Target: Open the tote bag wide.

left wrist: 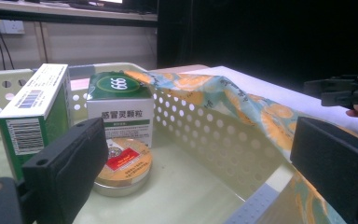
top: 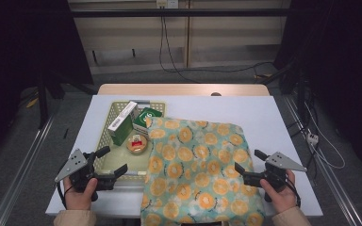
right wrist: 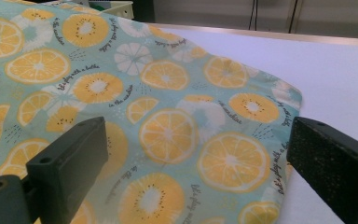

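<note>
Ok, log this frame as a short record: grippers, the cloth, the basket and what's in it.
left gripper: open, jaws over the basket's near rim
right gripper: open, at the cloth's right edge, nothing held
cloth: teal fabric printed with orange slices, far-left corner draped over the basket's right wall
basket: pale yellow perforated plastic basket
contents: tall green-and-white box, green box, round tin

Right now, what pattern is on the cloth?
Orange citrus slices on pale teal cloth, clearest in the right gripper view.

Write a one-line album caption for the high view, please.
Two hand-held tongs, left and right, open beside a citrus-print cloth draped over a basket.
</note>
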`<state>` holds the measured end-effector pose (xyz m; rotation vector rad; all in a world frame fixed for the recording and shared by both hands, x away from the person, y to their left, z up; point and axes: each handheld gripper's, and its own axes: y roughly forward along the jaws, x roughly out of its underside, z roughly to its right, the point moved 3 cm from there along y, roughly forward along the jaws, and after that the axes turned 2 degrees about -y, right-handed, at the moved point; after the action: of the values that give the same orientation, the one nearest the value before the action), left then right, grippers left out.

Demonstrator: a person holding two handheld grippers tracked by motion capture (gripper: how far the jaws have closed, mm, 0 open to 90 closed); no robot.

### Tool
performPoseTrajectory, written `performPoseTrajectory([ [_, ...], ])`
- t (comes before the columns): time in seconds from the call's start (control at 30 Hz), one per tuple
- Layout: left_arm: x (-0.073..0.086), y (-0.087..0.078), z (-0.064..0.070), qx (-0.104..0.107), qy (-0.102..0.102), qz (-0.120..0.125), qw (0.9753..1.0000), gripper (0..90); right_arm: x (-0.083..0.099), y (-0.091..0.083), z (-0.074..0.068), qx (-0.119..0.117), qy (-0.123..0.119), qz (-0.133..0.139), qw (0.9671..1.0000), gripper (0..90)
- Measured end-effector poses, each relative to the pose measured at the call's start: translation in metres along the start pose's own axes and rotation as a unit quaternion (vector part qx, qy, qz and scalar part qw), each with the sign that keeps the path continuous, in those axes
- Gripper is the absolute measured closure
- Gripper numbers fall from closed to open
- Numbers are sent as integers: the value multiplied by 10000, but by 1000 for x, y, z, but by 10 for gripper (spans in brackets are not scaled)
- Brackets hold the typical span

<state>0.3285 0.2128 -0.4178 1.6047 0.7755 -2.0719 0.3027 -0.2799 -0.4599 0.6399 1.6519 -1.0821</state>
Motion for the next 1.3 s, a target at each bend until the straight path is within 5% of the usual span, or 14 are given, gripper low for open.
performPoseTrajectory([
  [0.4,0,2,2,8,3,-26,10000,38,-5,4,6,-22,-50,-170,9998,61],
  [0.67,0,2,4,37,47,-44,10000,38,-29,16,14,17,-301,-180,9994,62],
  [0.87,0,0,3,68,-3,-32,10000,38,-46,52,14,-105,-303,-409,9986,75],
  [0.97,1,1,4,152,-84,-26,9998,37,-52,78,14,-173,-537,-675,9961,70],
  [1.17,-1,0,7,225,-50,15,9997,37,-59,112,20,-178,-622,-862,9942,70],
  [1.3,-1,0,7,244,-100,24,9996,37,-61,127,23,-253,-416,-898,9948,84],
])
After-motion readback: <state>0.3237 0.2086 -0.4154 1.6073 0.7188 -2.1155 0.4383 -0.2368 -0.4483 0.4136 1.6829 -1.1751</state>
